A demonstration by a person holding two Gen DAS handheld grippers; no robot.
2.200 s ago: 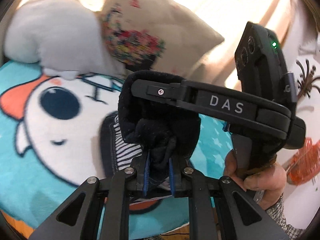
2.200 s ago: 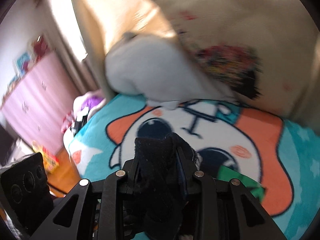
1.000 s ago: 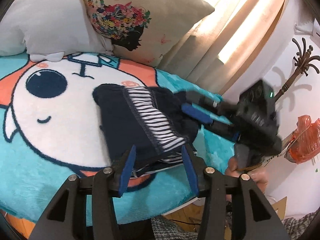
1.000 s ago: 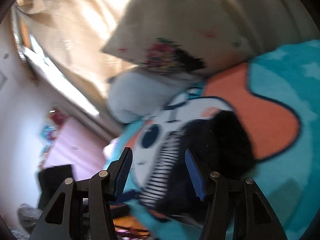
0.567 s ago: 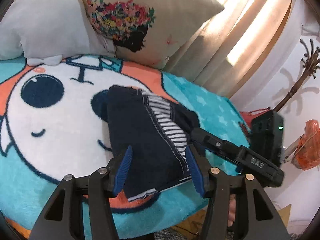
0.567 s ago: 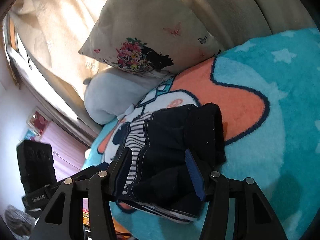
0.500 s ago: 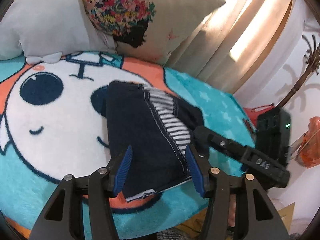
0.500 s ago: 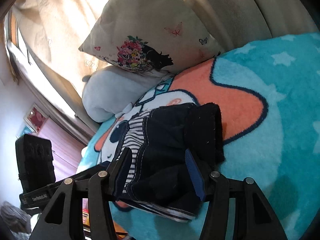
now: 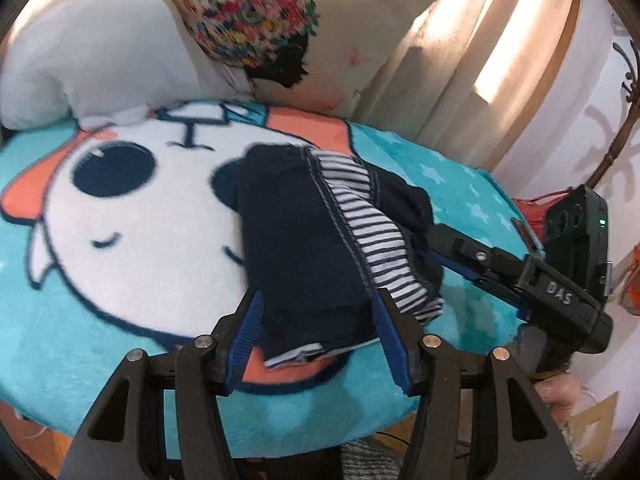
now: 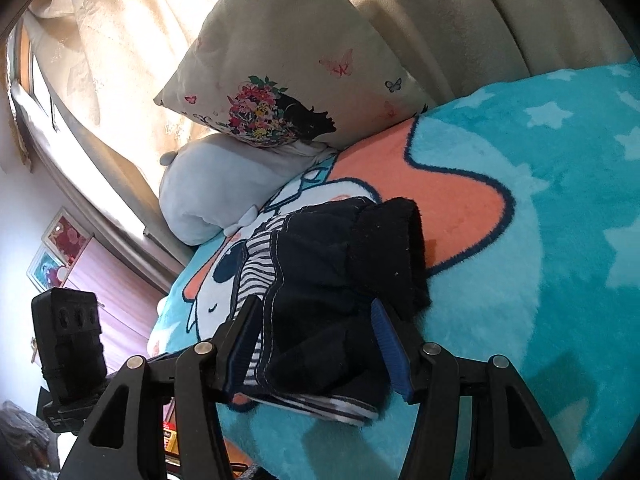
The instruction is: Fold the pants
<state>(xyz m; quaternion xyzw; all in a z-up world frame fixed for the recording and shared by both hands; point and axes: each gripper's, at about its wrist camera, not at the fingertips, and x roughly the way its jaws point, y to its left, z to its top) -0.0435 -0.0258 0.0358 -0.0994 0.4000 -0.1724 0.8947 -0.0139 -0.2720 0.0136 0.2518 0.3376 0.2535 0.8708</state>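
Note:
The dark navy pants with a striped lining lie folded in a bundle on the teal cartoon blanket; they also show in the right wrist view. My left gripper is open, its blue-padded jaws spread around the near end of the bundle without pinching it. My right gripper is open too, jaws spread around the bundle's near edge. The right gripper also shows in the left wrist view, low at the bundle's right side. The left gripper's body shows at far left in the right wrist view.
A flowered beige pillow and a grey-white plush pillow lean at the back of the blanket. Curtains hang behind. The blanket's front edge drops off below my left gripper. A pink cabinet stands at left.
Both grippers were shut on the pants, then let go and opened. The pants now lie folded on the blanket. Both grippers have pulled back and hover at the bundle's edges.

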